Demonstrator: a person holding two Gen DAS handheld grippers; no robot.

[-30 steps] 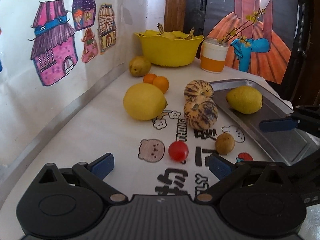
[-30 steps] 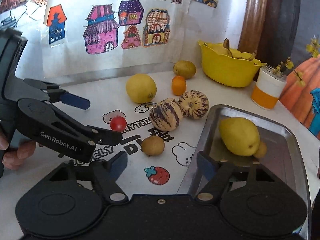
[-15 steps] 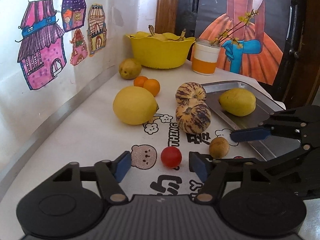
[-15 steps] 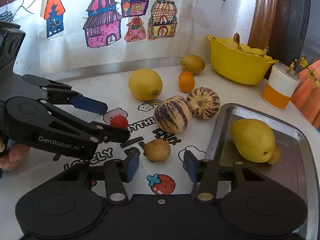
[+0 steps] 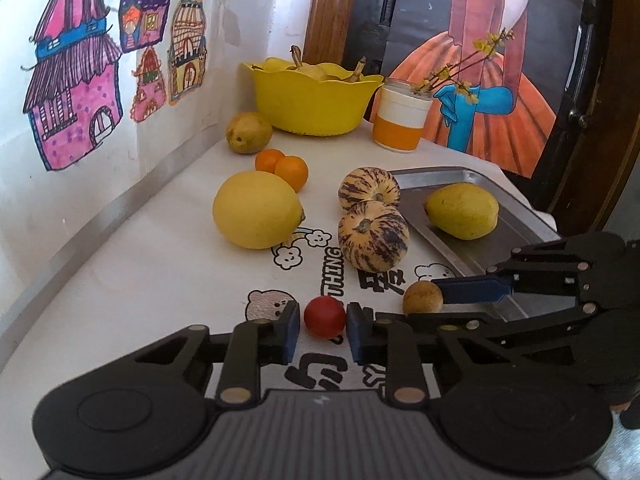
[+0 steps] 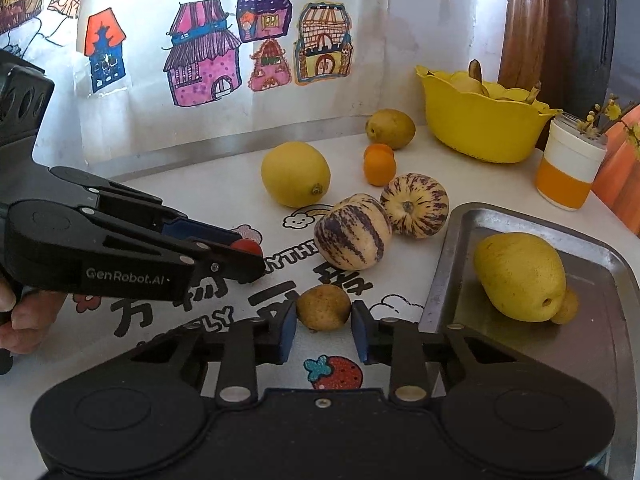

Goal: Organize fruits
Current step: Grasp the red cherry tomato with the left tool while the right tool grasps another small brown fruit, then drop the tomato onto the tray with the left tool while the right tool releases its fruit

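My left gripper (image 5: pixel 323 328) has its pads on both sides of a small red tomato (image 5: pixel 324 316) that rests on the printed cloth; it looks shut on it. My right gripper (image 6: pixel 323 326) has its pads against a small brown fruit (image 6: pixel 323 306), also on the cloth. In the right wrist view the left gripper (image 6: pixel 240 252) shows with the tomato (image 6: pixel 246 246) at its tip. A metal tray (image 6: pixel 600 360) at the right holds a yellow pear (image 6: pixel 520 276) and a small brown fruit (image 6: pixel 566 307).
Two striped melons (image 5: pixel 372 216), a large lemon (image 5: pixel 256 210), two small oranges (image 5: pixel 284 168) and a pear (image 5: pixel 248 132) lie on the cloth. A yellow bowl (image 5: pixel 316 100) and an orange-and-white cup (image 5: pixel 402 120) stand at the back. A wall runs along the left.
Both grippers moved forward and closed: the left around the red tomato, the right around the small brown fruit. The fruits have not been lifted.
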